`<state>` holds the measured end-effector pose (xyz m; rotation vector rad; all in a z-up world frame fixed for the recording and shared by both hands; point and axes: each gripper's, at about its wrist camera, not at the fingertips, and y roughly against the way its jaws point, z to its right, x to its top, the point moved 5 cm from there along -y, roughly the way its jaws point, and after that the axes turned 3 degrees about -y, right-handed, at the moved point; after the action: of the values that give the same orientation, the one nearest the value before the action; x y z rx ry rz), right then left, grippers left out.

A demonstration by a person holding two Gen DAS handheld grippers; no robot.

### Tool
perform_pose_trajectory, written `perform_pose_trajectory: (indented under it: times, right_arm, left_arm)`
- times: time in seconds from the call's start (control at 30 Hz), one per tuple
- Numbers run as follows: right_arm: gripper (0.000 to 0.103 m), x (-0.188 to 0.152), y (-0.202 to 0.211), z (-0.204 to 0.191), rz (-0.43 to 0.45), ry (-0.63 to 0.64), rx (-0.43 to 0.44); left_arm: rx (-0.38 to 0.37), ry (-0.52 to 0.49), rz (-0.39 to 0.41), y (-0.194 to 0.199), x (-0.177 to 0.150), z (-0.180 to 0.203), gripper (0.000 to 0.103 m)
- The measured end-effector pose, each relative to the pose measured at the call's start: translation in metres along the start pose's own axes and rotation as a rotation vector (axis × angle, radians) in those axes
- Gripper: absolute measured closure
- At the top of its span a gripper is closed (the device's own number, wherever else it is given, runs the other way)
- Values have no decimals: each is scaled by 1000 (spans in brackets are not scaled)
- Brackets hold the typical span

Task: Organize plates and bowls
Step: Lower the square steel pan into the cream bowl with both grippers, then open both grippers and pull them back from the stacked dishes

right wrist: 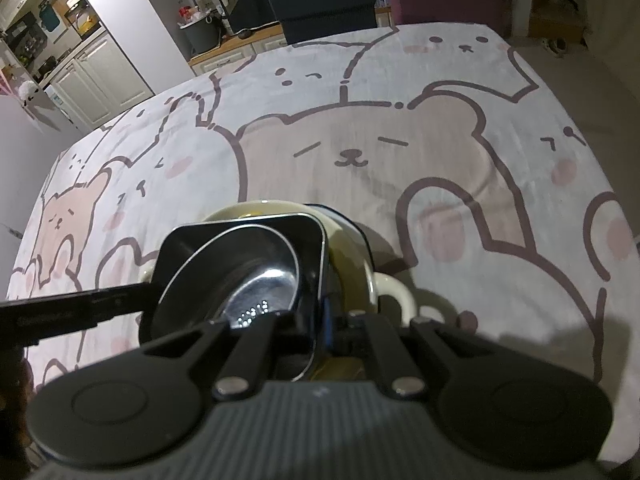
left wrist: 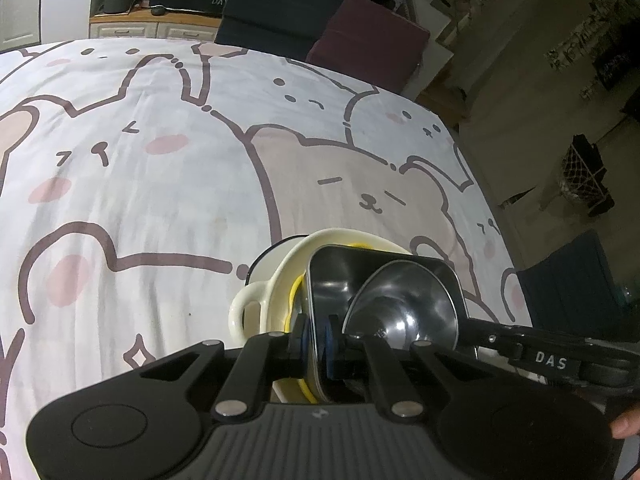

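A stack of dishes is held over the table: a cream two-handled ceramic bowl (left wrist: 276, 280) with a yellow-rimmed dish inside, a square steel tray (left wrist: 332, 276) in it, and a round steel bowl (left wrist: 404, 304) on top. My left gripper (left wrist: 317, 334) is shut on the near rim of the square steel tray. In the right wrist view the same cream bowl (right wrist: 352, 264), square tray (right wrist: 240, 248) and round steel bowl (right wrist: 256, 280) show. My right gripper (right wrist: 316, 332) is shut on the tray's right rim. Each gripper shows in the other's view.
The table carries a white cloth with cartoon bears (left wrist: 160, 168), (right wrist: 440, 152). Dark blue and maroon boxes (left wrist: 320, 20) stand past its far edge. The table's right edge (left wrist: 480, 184) drops to the floor, where a net basket (left wrist: 584, 176) stands. Cabinets (right wrist: 92, 64) lie at the left.
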<state>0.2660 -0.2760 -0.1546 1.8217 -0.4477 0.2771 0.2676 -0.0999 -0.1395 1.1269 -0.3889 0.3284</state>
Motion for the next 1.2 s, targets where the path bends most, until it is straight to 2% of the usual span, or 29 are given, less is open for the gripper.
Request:
perform_pose_trajectory:
  times: [0.33,0.43,0.5,0.53,0.57,0.6,0.63,0.67,0.7,0.77,0.93,1.07,1.2]
  right_arm:
    - [92,1,16,-2,39,1,12]
    - [88,1,20,-3,49,4,9]
    - [82,1,24,-3,61,4,10]
    - [80,2,27,-4,71,3,11]
    - [71,2,31,-4,81,2,12]
    - [59,3,35,-4,97,-1,7]
    - [52,3,40,-5,116,-2,5]
    - [44,4,45,-7,132,2,8]
    - [41,4,51,-8,153,5,14]
    - [34,4,61,-10,183,3,19]
    - [14,-2,86,-12,261,13,7]
    - [0,-12,103,-12,312,29,10]
    - [0,-28,124,-11,381,46,9]
  left_arm:
    - [8,-6,9,6,-1,-1,95]
    - [14,-15,19,11,0,1,95]
    - [14,-27,37,18,1,5,91]
    - [14,-34,47,21,2,7,86]
    - [17,-42,59,25,2,9,81]
    - [24,-55,74,30,3,11,79]
    - [27,-65,86,34,3,14,74]
    - [26,-72,97,38,3,16,63]
    - [21,-73,110,43,3,17,57]
    - [13,-82,141,54,2,21,32]
    - [36,-110,238,86,-3,27,2]
    - [48,-87,298,108,-11,23,0]
    - [104,-88,338,129,-25,20,0]
